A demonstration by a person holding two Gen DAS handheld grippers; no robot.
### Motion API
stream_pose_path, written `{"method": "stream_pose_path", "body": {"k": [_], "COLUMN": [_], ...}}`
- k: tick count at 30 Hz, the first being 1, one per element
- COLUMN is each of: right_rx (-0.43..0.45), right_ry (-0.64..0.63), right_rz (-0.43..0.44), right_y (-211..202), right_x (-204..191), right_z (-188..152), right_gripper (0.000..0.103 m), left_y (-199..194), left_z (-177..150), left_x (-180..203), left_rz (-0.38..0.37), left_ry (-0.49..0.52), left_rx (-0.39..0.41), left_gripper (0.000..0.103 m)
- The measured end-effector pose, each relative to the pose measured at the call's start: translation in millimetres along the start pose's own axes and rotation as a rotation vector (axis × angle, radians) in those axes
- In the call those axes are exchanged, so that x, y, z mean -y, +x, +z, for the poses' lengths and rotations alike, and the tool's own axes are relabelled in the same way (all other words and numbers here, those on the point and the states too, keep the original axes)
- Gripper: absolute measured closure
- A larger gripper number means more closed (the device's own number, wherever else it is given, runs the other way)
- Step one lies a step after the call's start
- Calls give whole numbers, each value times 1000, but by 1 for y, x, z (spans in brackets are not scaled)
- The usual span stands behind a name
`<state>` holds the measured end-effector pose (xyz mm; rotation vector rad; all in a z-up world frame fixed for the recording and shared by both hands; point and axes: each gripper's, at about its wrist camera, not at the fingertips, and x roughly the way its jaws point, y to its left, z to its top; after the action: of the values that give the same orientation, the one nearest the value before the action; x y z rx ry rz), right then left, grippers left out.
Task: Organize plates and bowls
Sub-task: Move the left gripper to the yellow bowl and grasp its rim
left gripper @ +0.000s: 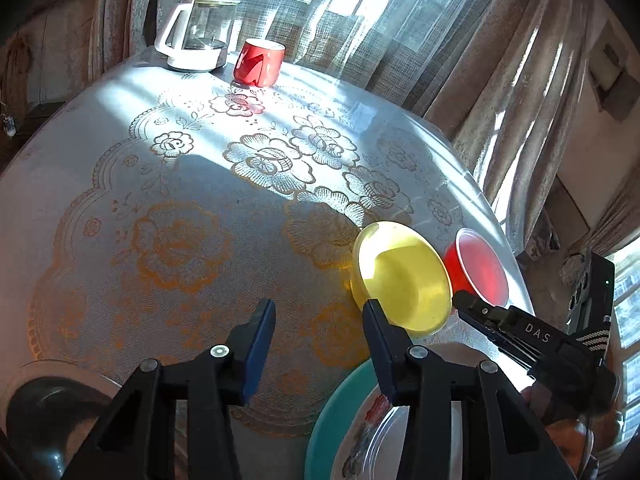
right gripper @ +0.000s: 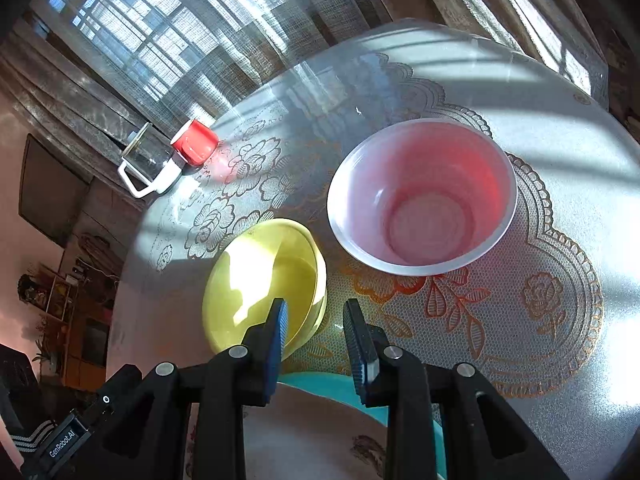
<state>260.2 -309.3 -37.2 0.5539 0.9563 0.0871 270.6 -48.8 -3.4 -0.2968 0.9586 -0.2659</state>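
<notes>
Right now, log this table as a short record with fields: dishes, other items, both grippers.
surface: round table with lace-pattern cover
yellow bowl: empty, upright, beside the red bowl
red bowl: empty, upright, white inside
teal plate: near edge, a patterned plate stacked on it
far side: glass kettle next to red mug
left gripper: fingers apart, nothing between them
right gripper: fingers apart, over the yellow bowl's near rim, not gripping

Yellow bowl [right gripper: 260, 280], red bowl [right gripper: 424, 196], gold-flowered lace tablecloth [left gripper: 180, 240]
</notes>
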Motion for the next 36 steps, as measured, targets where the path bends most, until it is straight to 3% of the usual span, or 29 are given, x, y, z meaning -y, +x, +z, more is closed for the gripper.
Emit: {"method": "stream_pose_path", "body": {"k": [5, 12, 16, 23, 29, 36], "right_rx": [-16, -33, -39, -27, -9, 14], "right_ry": [-3, -18, -47, -81, -103, -146], "right_rz": [-7, -8, -5, 2, 29, 76], "right_y": [8, 14, 16, 12, 6, -12], "right_x": [2, 4, -2, -9, -25, -49], "right_z": [4, 5, 5, 3, 1, -7], "right_gripper": [80, 83, 90, 91, 91, 91], "left_y": [27, 60, 77, 53, 25, -7], "left_z": [11, 18, 18, 15, 15, 6], "left_x": [14, 15, 20, 21, 19, 2], "left_rz": [-23, -92, -114, -131, -95, -103], "left_ry": [54, -16, -11, 2, 28, -10], "left_rx": [-45, -110, -158, -85, -16, 30], "left_gripper": [70, 71, 86, 89, 89, 89]}}
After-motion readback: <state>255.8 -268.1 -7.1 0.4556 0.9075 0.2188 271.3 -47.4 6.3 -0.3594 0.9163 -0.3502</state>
